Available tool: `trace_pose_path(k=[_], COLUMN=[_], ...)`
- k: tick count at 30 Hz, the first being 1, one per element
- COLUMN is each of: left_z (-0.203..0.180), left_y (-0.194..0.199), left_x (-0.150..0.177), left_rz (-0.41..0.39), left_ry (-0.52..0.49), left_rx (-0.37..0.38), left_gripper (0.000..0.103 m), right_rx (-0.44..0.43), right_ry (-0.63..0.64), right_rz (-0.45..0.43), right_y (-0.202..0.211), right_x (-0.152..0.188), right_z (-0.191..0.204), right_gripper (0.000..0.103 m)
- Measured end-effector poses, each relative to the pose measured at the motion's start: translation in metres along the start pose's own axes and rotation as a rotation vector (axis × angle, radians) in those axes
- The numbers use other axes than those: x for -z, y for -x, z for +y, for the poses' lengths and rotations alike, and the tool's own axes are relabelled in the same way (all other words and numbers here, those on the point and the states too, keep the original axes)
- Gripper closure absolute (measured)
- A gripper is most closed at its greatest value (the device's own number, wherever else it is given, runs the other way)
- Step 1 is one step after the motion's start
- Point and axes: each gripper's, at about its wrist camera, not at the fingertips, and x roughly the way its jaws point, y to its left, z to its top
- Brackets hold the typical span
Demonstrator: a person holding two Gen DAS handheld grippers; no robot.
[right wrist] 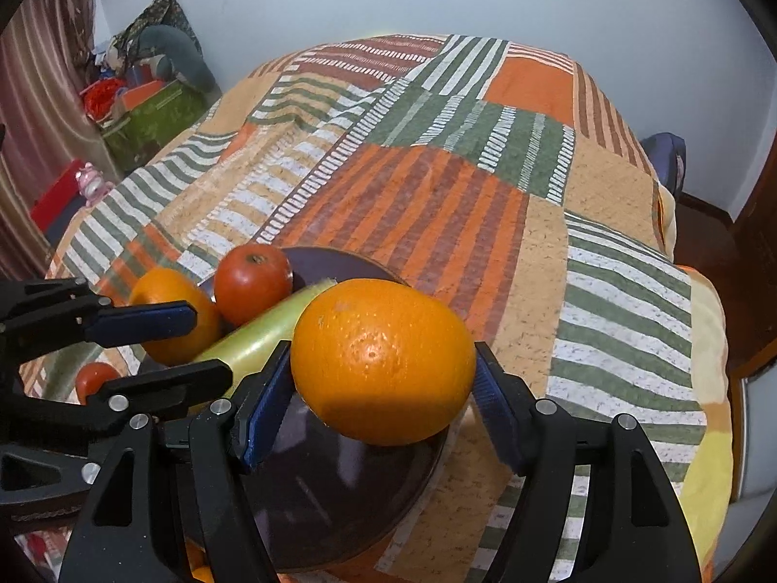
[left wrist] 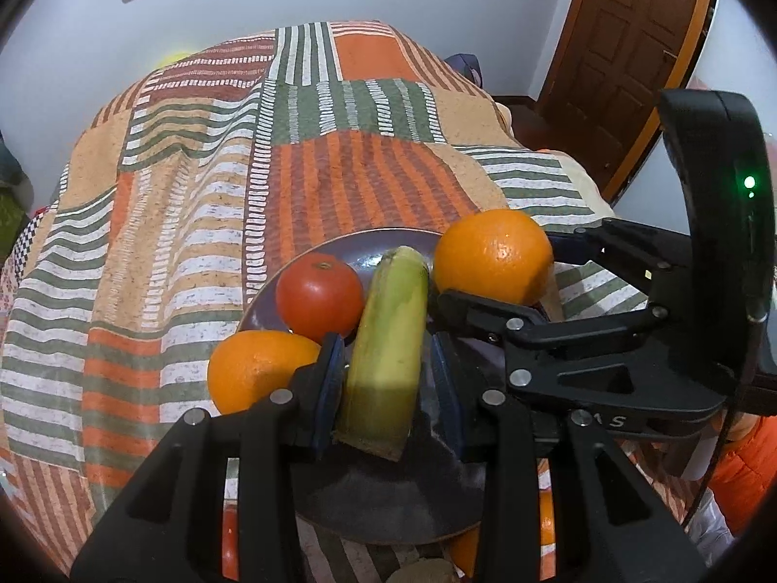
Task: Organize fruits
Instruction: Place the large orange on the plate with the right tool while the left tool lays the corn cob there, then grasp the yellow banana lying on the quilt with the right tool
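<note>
Landmark: dark purple round plate (left wrist: 388, 495), sitting on a patchwork cloth with orange, green and white stripes (left wrist: 194, 223); can't tell what the cloth covers. Left tool (left wrist: 388, 379) sits over the plate's near half, blue pads either side of a yellow-green banana (left wrist: 388, 340) that lies lengthwise across the plate centre. Left pad looks to be touching the peel, right pad shows a gap, so the tool is spread, not clamping. Right tool (right wrist: 383, 388) comes in at the plate's right edge, with a large orange with dimpled skin (right wrist: 383, 359) between its pads; both pads look pressed on the fruit, so it is pinching the orange, which is at or just above the plate rim; can't tell if it rests on it. Red round tomato with a dry stem scar (left wrist: 320, 294) is on the plate's far-left part, touching the banana. A second orange (left wrist: 257, 369) is at the plate's left edge, just beside the tomato, partly hidden behind the left tool's finger. In the right wrist view, another small red fruit (right wrist: 94, 379) shows off the plate to its left, mostly hidden by the left tool. Brown panelled wooden door (left wrist: 626, 48) is well beyond the plate, far right.
</note>
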Motion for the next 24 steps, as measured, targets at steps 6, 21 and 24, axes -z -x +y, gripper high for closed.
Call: trace_pose_path(k=[6,21,24], left_z=[0.004,0.017,0.023], left_y=[0.018,0.100,0.111], left_x=[0.003,0.033,0.044], left_rz=[-0.027,-0.142,-0.147], left_ry=[0.028,0.065,0.078], left_rx=[0.002,-0.067,-0.082], left_gripper=[0.066,0.047,0.045], right_rx=[0.024,0.037,0.033], right_ry=[0.058,0.037,0.040], right_rz=[-0.015,-0.118,-0.129], right_y=[0.009,0.074,0.085], right_x=[0.004,0.012,0.019], right_z=[0.013,0.034,0.040], right_gripper=[0.033,0.031,0.029])
